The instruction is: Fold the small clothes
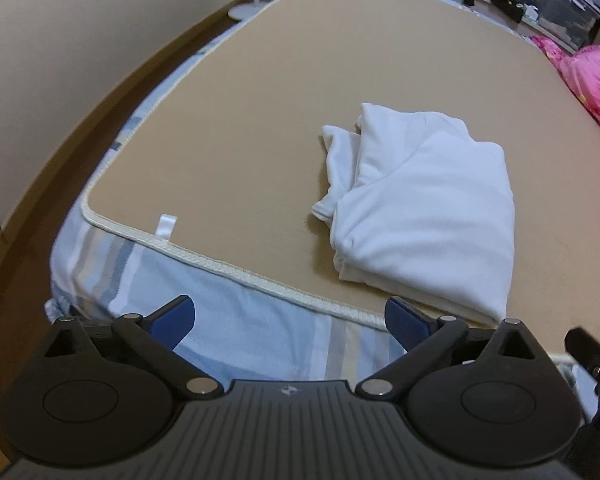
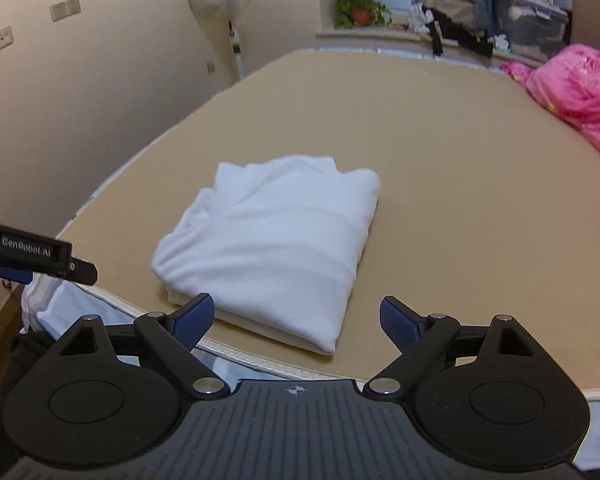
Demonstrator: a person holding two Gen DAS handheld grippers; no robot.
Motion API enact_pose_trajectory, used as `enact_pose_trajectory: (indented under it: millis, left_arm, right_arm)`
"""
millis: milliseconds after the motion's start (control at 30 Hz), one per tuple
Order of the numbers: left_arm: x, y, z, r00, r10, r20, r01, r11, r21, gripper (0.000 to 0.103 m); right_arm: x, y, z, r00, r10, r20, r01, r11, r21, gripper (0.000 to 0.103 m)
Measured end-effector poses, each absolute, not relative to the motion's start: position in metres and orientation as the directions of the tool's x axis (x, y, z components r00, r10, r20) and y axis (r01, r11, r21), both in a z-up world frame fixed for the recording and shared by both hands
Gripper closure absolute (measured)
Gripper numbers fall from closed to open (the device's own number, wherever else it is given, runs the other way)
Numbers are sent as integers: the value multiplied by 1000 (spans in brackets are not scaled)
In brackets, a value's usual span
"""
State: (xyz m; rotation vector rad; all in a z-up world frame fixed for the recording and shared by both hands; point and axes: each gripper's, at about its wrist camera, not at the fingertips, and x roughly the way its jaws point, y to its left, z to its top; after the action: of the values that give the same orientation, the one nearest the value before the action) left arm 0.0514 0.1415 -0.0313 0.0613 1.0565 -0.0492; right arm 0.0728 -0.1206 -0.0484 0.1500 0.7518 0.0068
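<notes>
The folded white soft-knit garment (image 2: 268, 248) is lying near the front edge of the tan mat-covered bed (image 2: 460, 160), one loose flap sticking out at its far left side. Both the left claw (image 1: 290, 320) and right claw (image 2: 296, 318) are hanging spread apart, empty, just short of it. It is looking light, limp and likely to unfold; pinching through all layers at the thick folded front edge seems safest.

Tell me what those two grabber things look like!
Both match. The left gripper and the right gripper each have a dark grey ribbed body with a tiny crosshair mark, two round black discs, black link arms joined by shiny silver pins, and dark blue finger pads. Seen from the right camera, the left gripper's side carries white lettering reading GenRobot.AI. No cables or sleeves show.
</notes>
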Motion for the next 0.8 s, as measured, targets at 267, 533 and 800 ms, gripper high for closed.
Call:
enact_pose_trajectory:
  millis: [267, 533, 800]
  left_arm:
    - [26, 131, -23, 520, 8, -854, 99, 993, 69, 1]
    - [32, 125, -31, 513, 23, -858, 113, 989, 94, 1]
    - [62, 113, -54, 451, 25, -892, 107, 991, 82, 1]
  right_arm:
    - [54, -119, -45, 739, 45, -672, 55, 990, 127, 12]
    - [54, -118, -51, 723, 33, -690, 55, 993, 105, 12]
    - [86, -132, -67, 682, 53, -729, 41, 993, 111, 10]
